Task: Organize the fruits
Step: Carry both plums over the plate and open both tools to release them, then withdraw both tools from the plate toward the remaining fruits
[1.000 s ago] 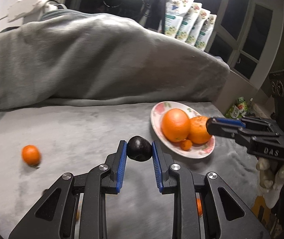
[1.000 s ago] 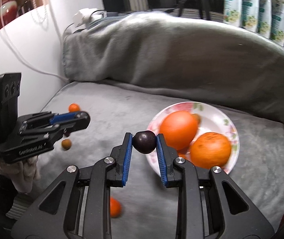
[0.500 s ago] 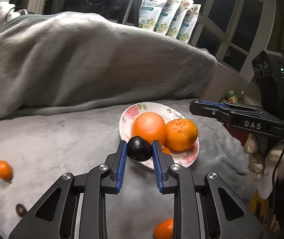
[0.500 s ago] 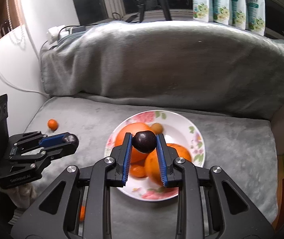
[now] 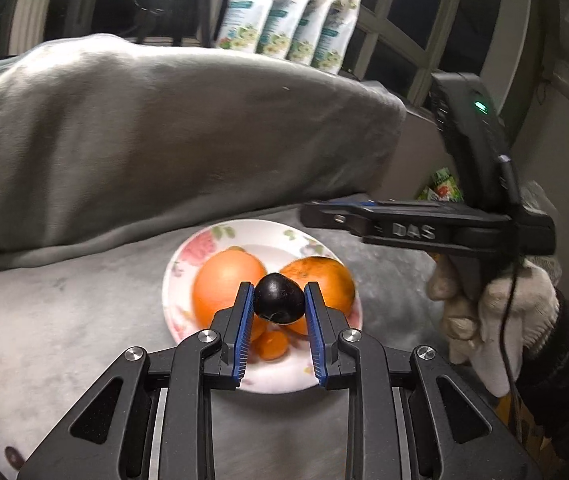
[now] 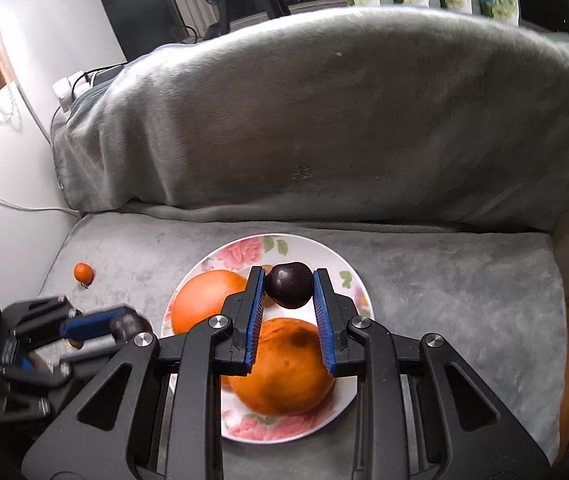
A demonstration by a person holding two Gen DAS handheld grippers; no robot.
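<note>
Blue-padded fingers of the left claw (image 5: 279,308) are clenched on a dark plum (image 5: 278,298), and the right claw (image 6: 289,291) is likewise clamped on a second dark plum (image 6: 289,285). Both fruits are pinched at the fingertips and held above the floral plate (image 6: 244,250), a hold that would let each be lowered without the claws knocking the fruit already there. On the plate 2 large oranges (image 5: 229,283) (image 5: 320,278) are seen, with a small orange fruit (image 5: 270,345) at their near side. The free room appears to be at the far rim, so a release there is judged safest. At the left, a small orange fruit (image 6: 83,272) is left loose on the seat (image 6: 464,280), not yet gathered. The seat and backrest are draped in a soft grey blanket (image 6: 324,120). Beyond it, dark window panes (image 5: 412,0) and a row of printed pouches (image 5: 288,16) are visible.
</note>
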